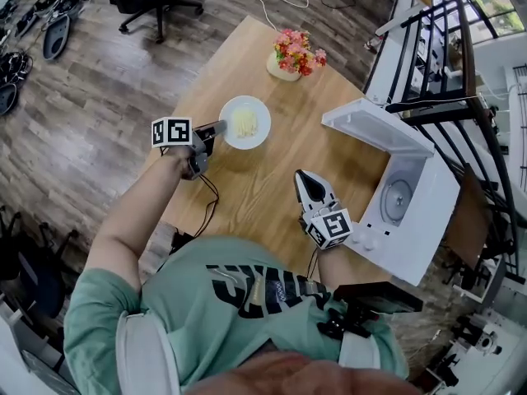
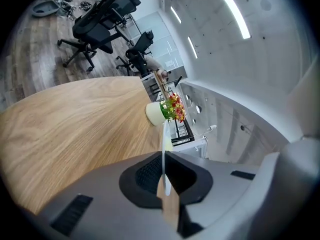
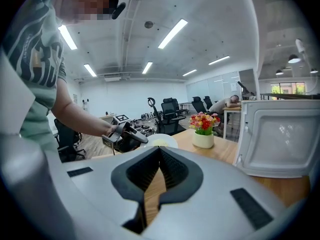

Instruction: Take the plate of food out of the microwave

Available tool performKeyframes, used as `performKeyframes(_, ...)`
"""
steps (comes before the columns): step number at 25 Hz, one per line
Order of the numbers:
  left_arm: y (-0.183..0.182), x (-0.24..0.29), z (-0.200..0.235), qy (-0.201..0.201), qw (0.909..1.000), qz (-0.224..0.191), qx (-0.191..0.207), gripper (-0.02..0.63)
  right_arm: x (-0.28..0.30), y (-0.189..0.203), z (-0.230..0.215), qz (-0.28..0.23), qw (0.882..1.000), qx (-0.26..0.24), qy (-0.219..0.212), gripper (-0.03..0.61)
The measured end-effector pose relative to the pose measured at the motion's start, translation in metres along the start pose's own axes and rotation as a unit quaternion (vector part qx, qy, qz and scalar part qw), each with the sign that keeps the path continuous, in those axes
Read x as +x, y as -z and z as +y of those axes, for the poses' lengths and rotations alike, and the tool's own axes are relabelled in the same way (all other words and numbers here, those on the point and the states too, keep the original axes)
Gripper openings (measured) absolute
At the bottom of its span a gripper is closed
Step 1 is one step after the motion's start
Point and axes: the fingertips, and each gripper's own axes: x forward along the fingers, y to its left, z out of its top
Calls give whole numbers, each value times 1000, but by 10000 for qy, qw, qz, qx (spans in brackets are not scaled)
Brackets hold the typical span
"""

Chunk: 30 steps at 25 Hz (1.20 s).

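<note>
Plate (image 1: 244, 123) is outside microwave (image 1: 416, 208), upper centre; left gripper (image 1: 220, 127) clamps its rim, right gripper (image 1: 301, 178) closed, empty. Remaining: release.

Glossy white plate (image 1: 260, 135), matt wood-grain table (image 1: 247, 189), smooth white plastic microwave (image 1: 430, 197).

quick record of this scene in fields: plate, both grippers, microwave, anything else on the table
plate: white, pale food on it, out of the microwave, over the wooden table
left gripper: shut on the plate's rim
right gripper: shut, nothing held, over the table beside the microwave
microwave: white, door open, turntable bare
other: flower pot near the table's far edge
</note>
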Motion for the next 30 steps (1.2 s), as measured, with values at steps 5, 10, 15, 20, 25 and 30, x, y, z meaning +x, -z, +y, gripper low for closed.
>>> performKeyframes(5, -2, -11, 21, -119, 9999, 15, -57, 15, 21, 4, 4, 62, 9999, -19, -103, 6)
performKeyframes(10, -3, -20, 47, -267, 9995, 19, -162, 15, 40, 10, 9, 149, 9997, 33, -188, 6)
performKeyframes(15, -3, -27, 70, -422, 9987, 8, -278, 16, 52, 12, 13, 233, 9994, 46, -257, 6)
performKeyframes(20, -4, -27, 90, -627, 9975, 17, -334, 17, 56, 15, 12, 280, 9992, 47, -272, 6)
performKeyframes(25, -3, -26, 100, -749, 9966, 8, -341, 16, 52, 17, 10, 299, 9992, 81, -242, 6)
performKeyframes(30, -3, -23, 109, -1214, 9926, 83, -39, 18, 46, 17, 9, 294, 9993, 79, -210, 6)
